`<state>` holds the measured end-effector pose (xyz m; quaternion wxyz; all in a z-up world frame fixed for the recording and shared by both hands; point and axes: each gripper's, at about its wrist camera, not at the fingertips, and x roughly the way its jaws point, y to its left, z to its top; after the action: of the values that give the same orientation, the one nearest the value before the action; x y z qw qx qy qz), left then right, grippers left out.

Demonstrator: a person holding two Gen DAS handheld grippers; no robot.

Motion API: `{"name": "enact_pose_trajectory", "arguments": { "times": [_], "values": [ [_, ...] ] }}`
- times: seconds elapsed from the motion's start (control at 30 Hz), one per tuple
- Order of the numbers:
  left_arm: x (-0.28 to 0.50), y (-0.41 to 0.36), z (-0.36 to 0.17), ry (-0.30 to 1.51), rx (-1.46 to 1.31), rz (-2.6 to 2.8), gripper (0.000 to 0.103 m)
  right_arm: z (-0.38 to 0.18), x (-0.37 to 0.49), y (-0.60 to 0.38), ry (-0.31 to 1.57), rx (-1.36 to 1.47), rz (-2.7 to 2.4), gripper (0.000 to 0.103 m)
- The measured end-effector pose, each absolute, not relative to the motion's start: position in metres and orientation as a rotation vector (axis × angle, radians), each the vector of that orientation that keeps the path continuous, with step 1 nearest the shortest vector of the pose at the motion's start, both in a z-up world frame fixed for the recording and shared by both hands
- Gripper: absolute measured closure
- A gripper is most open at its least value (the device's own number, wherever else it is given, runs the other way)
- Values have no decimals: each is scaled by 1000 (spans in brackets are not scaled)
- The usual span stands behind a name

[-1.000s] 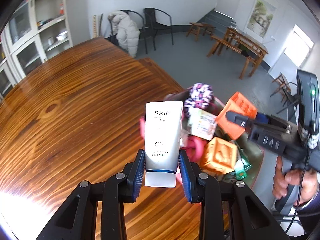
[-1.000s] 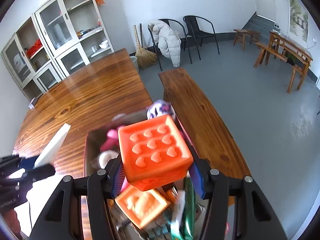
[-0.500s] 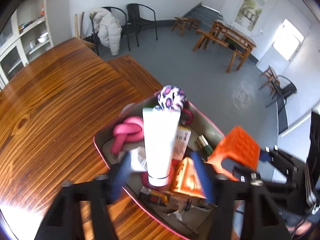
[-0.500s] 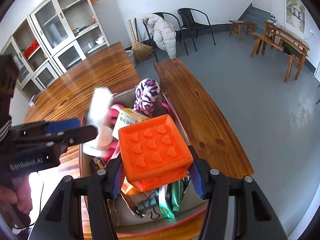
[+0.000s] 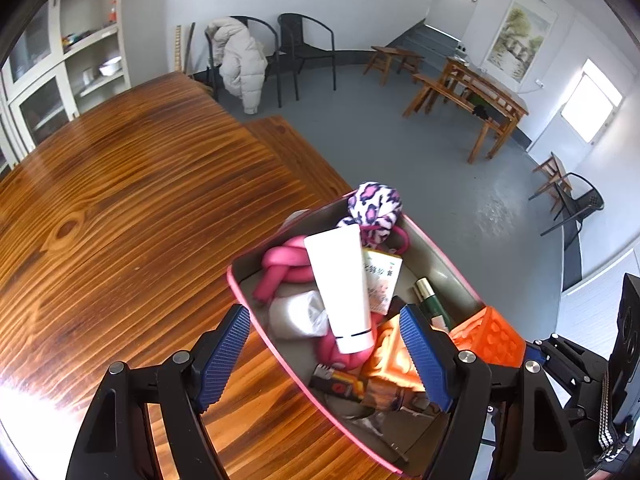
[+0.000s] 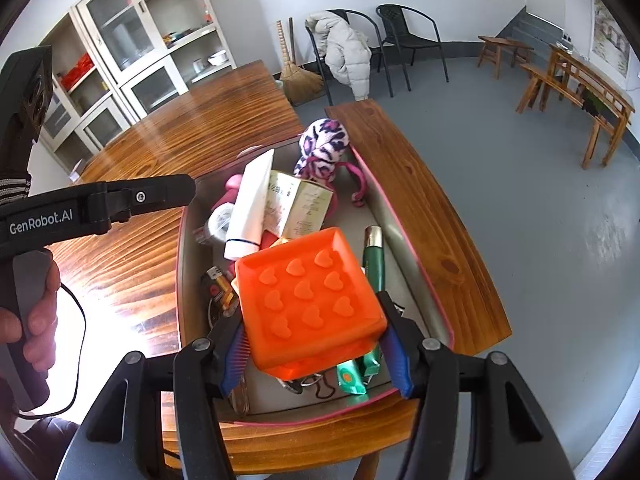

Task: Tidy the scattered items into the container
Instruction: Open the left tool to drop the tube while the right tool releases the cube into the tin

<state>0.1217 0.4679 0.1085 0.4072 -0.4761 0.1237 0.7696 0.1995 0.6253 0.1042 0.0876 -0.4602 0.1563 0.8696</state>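
The left gripper (image 5: 324, 354) stands apart and empty above the container (image 5: 448, 246) on the table (image 5: 120, 208); the white tube (image 5: 340, 280) lies inside. The right gripper (image 6: 314, 354) is clamped on the orange block (image 6: 308, 300) over the container.

The left gripper (image 5: 325, 356) hangs with fingers (image 5: 224, 354) spread wide over the pink-rimmed container (image 5: 256, 316) on the table (image 5: 120, 220); the white tube (image 5: 340, 284) lies free inside, atop a pink knot (image 5: 284, 268).

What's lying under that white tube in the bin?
The white tube rests on a pink knotted rope, a small paper box and a clear wrapped bundle. Anything deeper is covered.
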Motion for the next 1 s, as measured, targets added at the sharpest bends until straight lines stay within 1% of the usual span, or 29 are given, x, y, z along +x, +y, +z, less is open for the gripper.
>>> {"name": "enact_pose_trajectory", "arguments": {
  "times": [0.3,0.4,0.6,0.77,0.8,0.83,0.87,0.93,0.97,1.0],
  "values": [
    [129,447,114,306,-1187,1976,24,114,202,607,372,-1358,2639,41],
    [131,444,112,306,-1198,1973,24,112,199,603,378,-1381,2645,41],
    [128,437,103,289,-1294,1946,24,118,196,602,403,-1338,2662,41],
    [126,429,98,309,-1332,1982,24,119,203,606,415,-1329,2640,41],
    [127,429,98,317,-1331,1989,18,119,205,607,425,-1329,2630,41],
    [128,428,98,328,-1324,1999,5,118,206,609,436,-1328,2622,41],
    [130,428,100,339,-1311,2012,1,118,208,610,446,-1328,2616,41],
    [134,428,103,368,-1282,2026,1,119,211,612,454,-1330,2605,41],
    [136,429,105,381,-1273,2028,1,119,212,612,452,-1329,2599,36],
    [137,430,107,392,-1267,2033,1,120,214,613,451,-1328,2593,28]
  ]
}}
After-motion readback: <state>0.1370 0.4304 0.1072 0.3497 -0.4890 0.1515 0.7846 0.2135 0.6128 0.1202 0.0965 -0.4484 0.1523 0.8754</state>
